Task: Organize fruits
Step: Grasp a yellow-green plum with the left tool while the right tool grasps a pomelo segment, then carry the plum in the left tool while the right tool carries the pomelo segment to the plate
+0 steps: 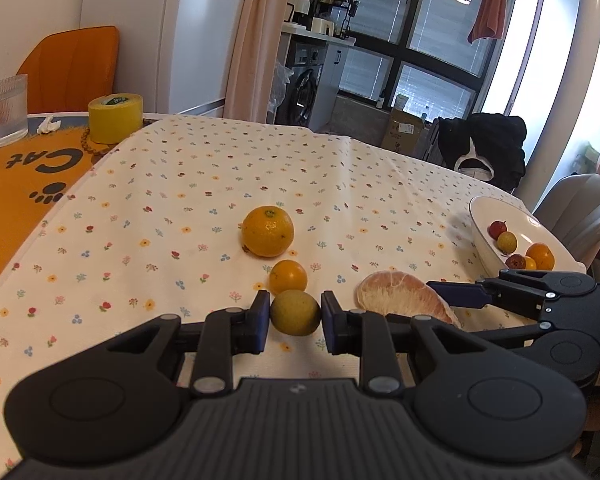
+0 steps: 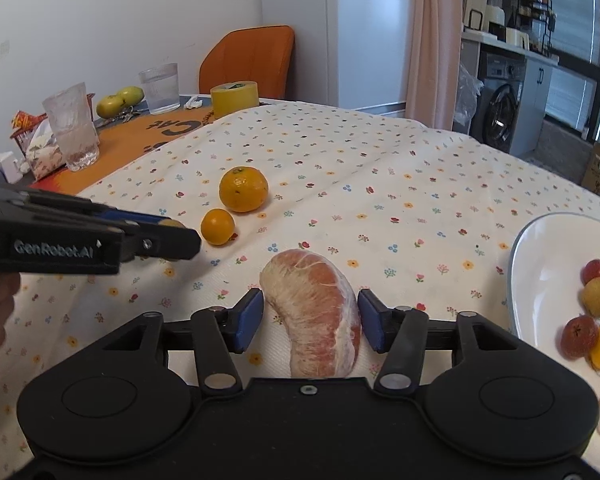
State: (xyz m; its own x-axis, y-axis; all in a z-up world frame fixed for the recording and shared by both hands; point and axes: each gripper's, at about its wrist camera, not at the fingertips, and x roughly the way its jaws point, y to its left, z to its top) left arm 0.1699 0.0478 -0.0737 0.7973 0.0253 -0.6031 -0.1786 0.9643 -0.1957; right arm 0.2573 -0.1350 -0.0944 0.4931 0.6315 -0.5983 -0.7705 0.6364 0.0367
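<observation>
Left wrist view, nearest: my left gripper (image 1: 295, 316) brackets a small yellow-green fruit (image 1: 295, 312) lying on the flowered tablecloth (image 1: 180, 200). Its blue pads (image 1: 262, 316) stand at the fruit's two sides, and I cannot tell whether they press on it or stand just clear. Just beyond, touching or nearly touching it, sits a small orange fruit (image 1: 288, 277); farther on lies a larger orange (image 1: 268, 231).

Right wrist view, nearest: my right gripper (image 2: 310, 320) straddles a peeled pomelo segment (image 2: 316, 312), pink flesh uppermost, resting on the cloth. The fingers stand wide, each pad (image 2: 249, 320) close beside the segment with a sliver of cloth showing on the left side; contact on the right I cannot confirm.

To the right, a white plate (image 2: 540, 248) holds several small red and yellow fruits (image 2: 598, 297).

Far left of the table: two drinking glasses (image 2: 159, 88), a yellow tape roll (image 2: 234, 98), and an orange chair (image 2: 256, 56).
</observation>
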